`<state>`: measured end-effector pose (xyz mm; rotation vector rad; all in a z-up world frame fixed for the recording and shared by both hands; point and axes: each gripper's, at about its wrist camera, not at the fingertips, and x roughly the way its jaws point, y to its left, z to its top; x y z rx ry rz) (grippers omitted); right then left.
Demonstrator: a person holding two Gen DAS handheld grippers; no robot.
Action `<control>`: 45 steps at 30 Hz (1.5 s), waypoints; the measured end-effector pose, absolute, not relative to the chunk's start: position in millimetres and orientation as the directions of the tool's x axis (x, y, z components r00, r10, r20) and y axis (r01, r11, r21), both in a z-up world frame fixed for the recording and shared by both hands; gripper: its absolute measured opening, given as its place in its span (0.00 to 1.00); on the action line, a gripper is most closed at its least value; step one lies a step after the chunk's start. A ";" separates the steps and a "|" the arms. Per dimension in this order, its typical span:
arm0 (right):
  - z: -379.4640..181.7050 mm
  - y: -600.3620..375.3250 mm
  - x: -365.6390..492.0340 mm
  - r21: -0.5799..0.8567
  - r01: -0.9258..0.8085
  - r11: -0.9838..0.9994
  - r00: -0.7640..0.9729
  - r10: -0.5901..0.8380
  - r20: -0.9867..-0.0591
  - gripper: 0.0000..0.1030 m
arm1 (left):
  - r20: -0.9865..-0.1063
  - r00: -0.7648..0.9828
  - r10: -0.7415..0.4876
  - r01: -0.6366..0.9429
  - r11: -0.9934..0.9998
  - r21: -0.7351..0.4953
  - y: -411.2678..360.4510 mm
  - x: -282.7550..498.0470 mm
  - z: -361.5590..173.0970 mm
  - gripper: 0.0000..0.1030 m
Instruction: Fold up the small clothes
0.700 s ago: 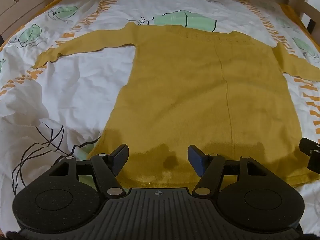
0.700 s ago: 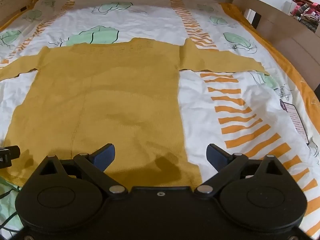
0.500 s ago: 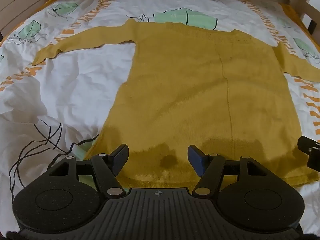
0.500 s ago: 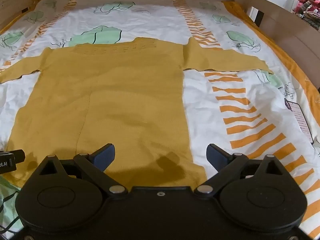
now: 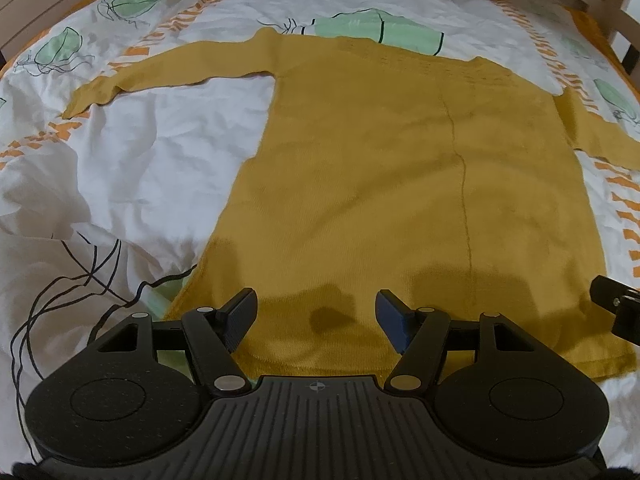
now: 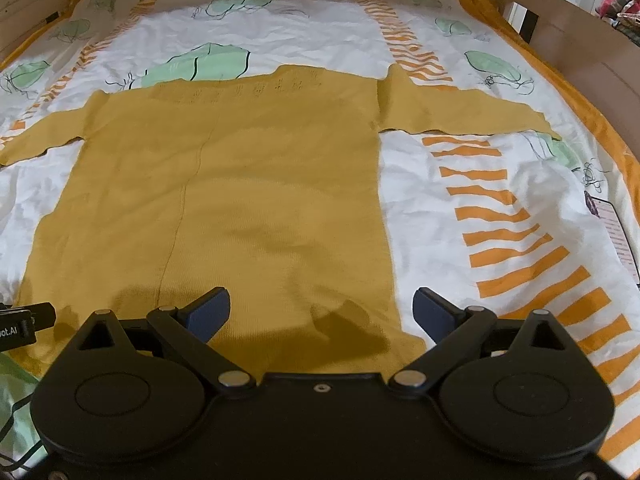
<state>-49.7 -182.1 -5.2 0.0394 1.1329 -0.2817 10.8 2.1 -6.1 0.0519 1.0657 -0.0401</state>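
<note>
Sweater (image 5: 400,184) is lying flat on the bed (image 5: 152,168), sleeves pointing toward nine and three o'clock; both grippers, left (image 5: 316,316) and right (image 6: 320,310), are hovering at its six o'clock hem, jaws spread, pinching nothing.

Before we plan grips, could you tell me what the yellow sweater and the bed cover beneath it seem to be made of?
Yellow sweater: probably a fine matte knit; faint ribbing and openwork holes near the neckline. Bed cover: likely thin woven cotton, matte, with sharp creases and a printed pattern.

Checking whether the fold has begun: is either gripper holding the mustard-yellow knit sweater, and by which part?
Nothing is held. The left gripper and right gripper both stand open above the hem of the mustard-yellow knit sweater, which lies flat.
</note>
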 end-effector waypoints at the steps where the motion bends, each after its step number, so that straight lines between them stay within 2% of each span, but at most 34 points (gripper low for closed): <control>1: -5.6 -182.5 -49.1 -0.108 0.241 0.964 0.392 -0.199 -0.898 0.95 | -0.872 0.490 0.009 0.058 0.997 0.043 3.6 11.3 -6.9 0.62; 15: -15.6 -188.8 -31.0 -0.061 0.239 0.969 0.368 -0.148 -0.918 0.95 | -0.859 0.512 -0.011 0.042 0.999 0.012 12.3 35.0 -7.1 0.62; 26: -22.7 -205.3 -2.0 0.016 0.261 0.965 0.395 -0.092 -0.914 0.95 | -0.871 0.490 0.043 0.016 0.998 0.058 19.1 81.2 -8.8 0.62; 34: -36.8 -226.4 21.2 0.035 0.281 0.959 0.415 -0.089 -0.906 0.95 | -0.838 0.545 0.029 0.043 0.997 0.063 18.9 124.9 -15.8 0.62; 41: -39.1 -261.8 38.1 0.112 0.285 0.952 0.482 -0.041 -0.875 0.95 | -0.791 0.612 -0.006 0.106 0.992 0.075 6.1 164.2 -18.1 0.62; 45: -38.1 -287.8 54.1 0.088 0.310 0.946 0.487 -0.079 -0.870 0.95 | -0.768 0.641 -0.013 0.144 0.984 0.104 -7.2 185.8 -20.3 0.62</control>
